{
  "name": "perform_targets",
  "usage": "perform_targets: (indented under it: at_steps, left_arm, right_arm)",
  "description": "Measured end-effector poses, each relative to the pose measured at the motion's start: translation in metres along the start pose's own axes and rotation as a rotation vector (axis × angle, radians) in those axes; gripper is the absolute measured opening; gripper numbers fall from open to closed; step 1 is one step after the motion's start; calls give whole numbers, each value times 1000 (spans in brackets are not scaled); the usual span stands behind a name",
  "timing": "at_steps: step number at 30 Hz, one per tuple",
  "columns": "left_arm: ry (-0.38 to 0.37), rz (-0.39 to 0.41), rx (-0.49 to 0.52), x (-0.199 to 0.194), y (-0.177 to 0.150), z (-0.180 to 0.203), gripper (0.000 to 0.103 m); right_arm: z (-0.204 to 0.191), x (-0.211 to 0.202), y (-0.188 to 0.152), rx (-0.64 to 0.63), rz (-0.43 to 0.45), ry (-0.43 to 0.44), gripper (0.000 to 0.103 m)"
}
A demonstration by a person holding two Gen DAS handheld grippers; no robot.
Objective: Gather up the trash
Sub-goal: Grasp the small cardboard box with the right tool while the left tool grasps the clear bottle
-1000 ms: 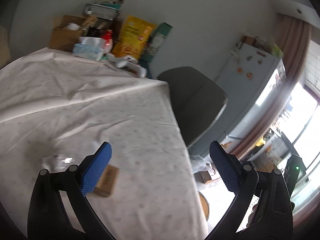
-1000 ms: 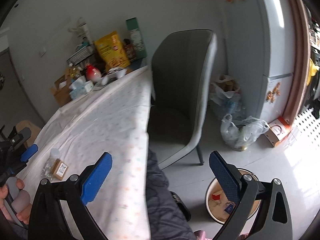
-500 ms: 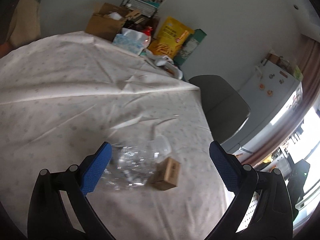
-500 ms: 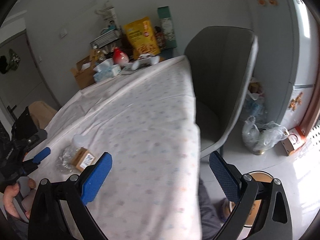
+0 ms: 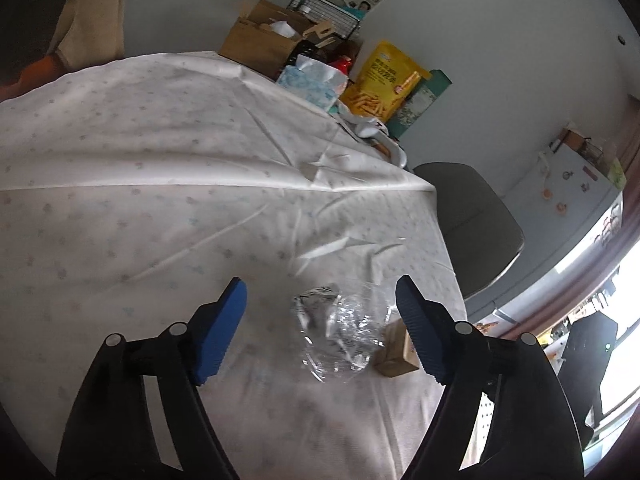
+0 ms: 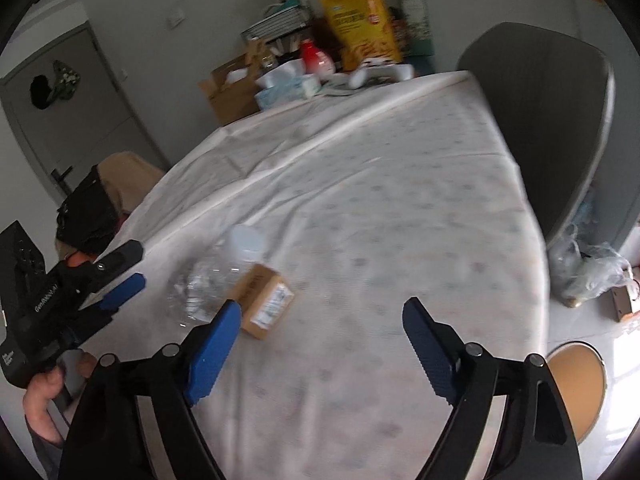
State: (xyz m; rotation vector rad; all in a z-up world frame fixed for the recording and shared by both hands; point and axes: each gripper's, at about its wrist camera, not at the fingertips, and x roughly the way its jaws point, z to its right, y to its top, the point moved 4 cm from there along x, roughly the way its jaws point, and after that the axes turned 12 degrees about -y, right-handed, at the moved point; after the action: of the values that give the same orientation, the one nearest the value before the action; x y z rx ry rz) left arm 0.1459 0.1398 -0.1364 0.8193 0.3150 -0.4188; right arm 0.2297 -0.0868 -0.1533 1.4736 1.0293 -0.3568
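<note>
**Lining up on the crushed bottle**

The left gripper is hanging over the tablecloth with its fingers spread wide and nothing between the pads. The crumpled clear plastic bottle is lying flat on the cloth in the gap between the two fingers, nearer the right-hand finger than the left-hand one. A small cardboard box is sitting against the bottle's far side, partly hidden behind the right-hand fingertip.

The right gripper is also standing wide apart and holding nothing. In its view the box is lying just ahead of its left-hand fingertip, with the bottle beyond that, toward the other tool.

Judging from this, the step in hand is the left tool's grasp on the bottle. To do it well, the tool is probably needing a small shift toward its right-hand finger so the bottle sits centred, with that finger slipping between bottle and box, not over both. The thin, crushed plastic is likely to buckle and slide, so closing across its thicker body near the cap end looks safer than pinching a loose fold. A round bin is showing on the floor past the table edge
</note>
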Motion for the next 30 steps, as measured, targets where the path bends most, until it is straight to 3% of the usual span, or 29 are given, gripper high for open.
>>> perform_targets:
  at_steps: [8, 10, 12, 17, 22, 30]
  left_arm:
    - [24, 8, -13, -4, 3, -12, 76]
    - [25, 2, -17, -2, 3, -15, 76]
    - [21, -5, -15, 0, 2, -15, 76]
    - [11, -35, -11, 11, -2, -11, 76]
    - [2, -74, 11, 26, -9, -1, 77]
    - [48, -147, 72, 51, -21, 17, 81]
  right_arm:
    - [-39, 22, 3, -40, -39, 40, 77]
    - [-43, 32, -2, -51, -76, 34, 69]
    - [-41, 39, -6, -56, -109, 34, 49]
    - [-29, 33, -5, -54, -87, 20, 30]
    - [-10, 23, -1, -33, -59, -8, 28]
    - [24, 11, 2, 24, -29, -18, 28]
